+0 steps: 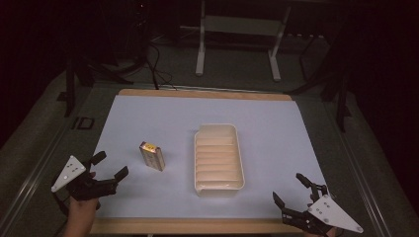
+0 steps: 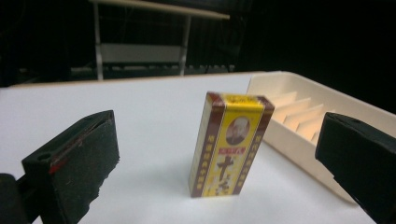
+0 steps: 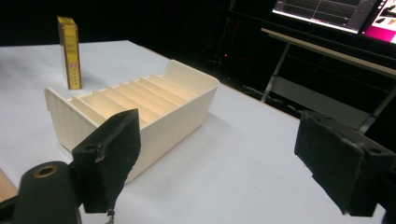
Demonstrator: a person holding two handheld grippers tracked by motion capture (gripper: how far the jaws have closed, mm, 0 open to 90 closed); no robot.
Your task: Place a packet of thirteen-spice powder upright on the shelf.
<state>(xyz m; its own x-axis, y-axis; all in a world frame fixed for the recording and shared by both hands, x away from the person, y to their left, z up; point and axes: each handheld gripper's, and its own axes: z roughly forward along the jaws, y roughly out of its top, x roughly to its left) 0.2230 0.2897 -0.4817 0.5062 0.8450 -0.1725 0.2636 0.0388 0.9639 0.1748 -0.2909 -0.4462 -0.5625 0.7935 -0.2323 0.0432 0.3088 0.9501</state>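
Left hand-held gripper [image 1: 109,165] low over the table [image 1: 148,118], jaws spread wide and empty, aimed at the upright yellow box [image 2: 229,142] just ahead, apparently lined up for a grasp. Box standing left of the cream ribbed tray [image 1: 219,157], near but apart. Portrait medallion and red characters on the front, not legible. Right hand-held gripper [image 1: 292,190] also parted, empty, near the tray's front corner.

Box, tray and two grippers on our table

We see the box [image 1: 151,155] standing upright left of the ribbed tray [image 1: 219,183], near it but apart, both on the table sheet [image 1: 148,116]; our left gripper [image 1: 109,171] sits nearer us, left of the box, our right gripper [image 1: 291,190] right of the tray.
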